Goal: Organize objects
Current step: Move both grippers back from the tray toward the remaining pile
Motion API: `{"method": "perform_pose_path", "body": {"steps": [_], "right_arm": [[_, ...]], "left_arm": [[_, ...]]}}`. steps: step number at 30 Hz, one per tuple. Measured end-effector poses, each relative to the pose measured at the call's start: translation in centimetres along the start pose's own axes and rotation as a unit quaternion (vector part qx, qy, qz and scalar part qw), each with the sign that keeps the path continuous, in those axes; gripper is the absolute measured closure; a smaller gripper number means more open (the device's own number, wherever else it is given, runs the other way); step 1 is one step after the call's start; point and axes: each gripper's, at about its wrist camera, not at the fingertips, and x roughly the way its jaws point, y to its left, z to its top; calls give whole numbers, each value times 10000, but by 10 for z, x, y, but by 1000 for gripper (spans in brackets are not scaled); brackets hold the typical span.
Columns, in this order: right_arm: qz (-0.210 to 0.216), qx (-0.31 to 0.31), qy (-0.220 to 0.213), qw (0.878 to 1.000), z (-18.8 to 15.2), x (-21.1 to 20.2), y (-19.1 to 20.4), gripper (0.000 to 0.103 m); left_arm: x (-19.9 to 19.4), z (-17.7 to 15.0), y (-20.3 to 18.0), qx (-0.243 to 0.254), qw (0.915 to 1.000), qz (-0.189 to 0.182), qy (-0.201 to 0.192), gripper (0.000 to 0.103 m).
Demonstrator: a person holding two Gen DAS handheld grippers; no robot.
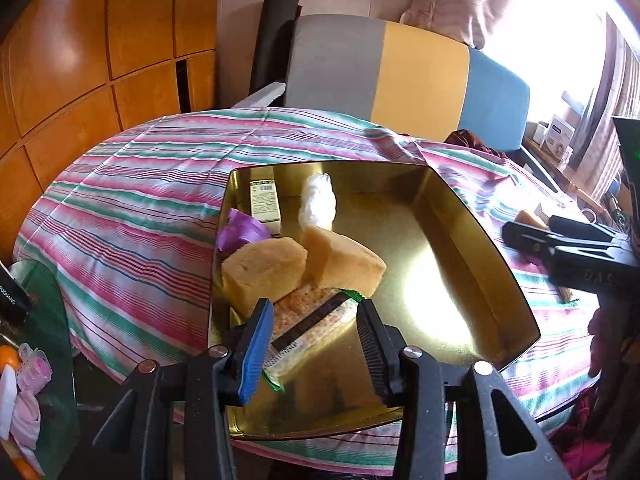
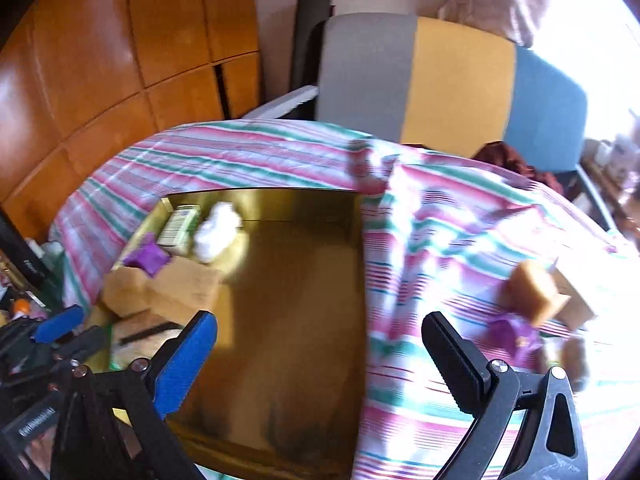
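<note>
A gold metal tray (image 1: 472, 248) lies on the striped tablecloth (image 1: 140, 184). In it are two yellow sponge blocks (image 1: 340, 256), a purple item (image 1: 244, 232), a small green-white box (image 1: 264, 200), a white wad (image 1: 318, 200) and a flat cracker packet (image 1: 308, 316). My left gripper (image 1: 312, 340) is open just above the packet, holding nothing. My right gripper (image 2: 320, 356) is open and empty over the tray's right edge (image 2: 356, 280). To its right on the cloth lie another sponge block (image 2: 532, 292), a purple item (image 2: 516, 336) and a tan box (image 2: 576, 300).
A grey, yellow and blue chair back (image 1: 400, 76) stands behind the table. Wooden cabinet panels (image 1: 80, 60) fill the left. Clutter with pink and orange items (image 1: 24, 380) sits at the lower left. A cluttered shelf (image 1: 560, 140) is by the bright window at right.
</note>
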Motion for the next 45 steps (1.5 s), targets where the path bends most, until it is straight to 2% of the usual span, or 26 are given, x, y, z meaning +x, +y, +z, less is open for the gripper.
{"method": "perform_pose_path", "body": {"steps": [8, 15, 21, 26, 31, 33, 34, 36, 40, 45], "right_arm": [[-486, 40, 2, 9988, -10, -16, -48, 0], [-1073, 81, -22, 9942, -21, -34, -95, 0], [-1357, 259, -26, 9904, -27, -49, -143, 0], [-1858, 776, -45, 9795, -33, -60, -210, 0], [-2399, 1522, 6, 9588, -59, -62, -280, 0], [-2357, 2101, 40, 9488, -76, -62, -306, 0], [-2220, 2452, 115, 9436, -82, -62, -319, 0], [-1932, 2986, -3, 9346, -88, -67, -336, 0], [-1739, 3444, 163, 9224, -100, -64, -351, 0], [-1608, 3630, 88, 9178, -106, -66, -354, 0]], "left_arm": [[2, 3, -21, 245, 9997, -95, 16, 60], [6, 6, -44, 512, 9985, -182, 57, 60], [6, 15, -67, 767, 9966, -307, 8, 60], [9, 24, -97, 1063, 9929, -535, 16, 60], [16, 29, -138, 1483, 9858, -778, 77, 60], [20, 30, -156, 1623, 9829, -860, 125, 60], [22, 31, -165, 1689, 9812, -916, 150, 60], [26, 34, -182, 1757, 9787, -1046, 188, 60], [38, 45, -214, 1771, 9737, -1381, 382, 60], [64, 63, -255, 1788, 9659, -1733, 715, 59]]}}
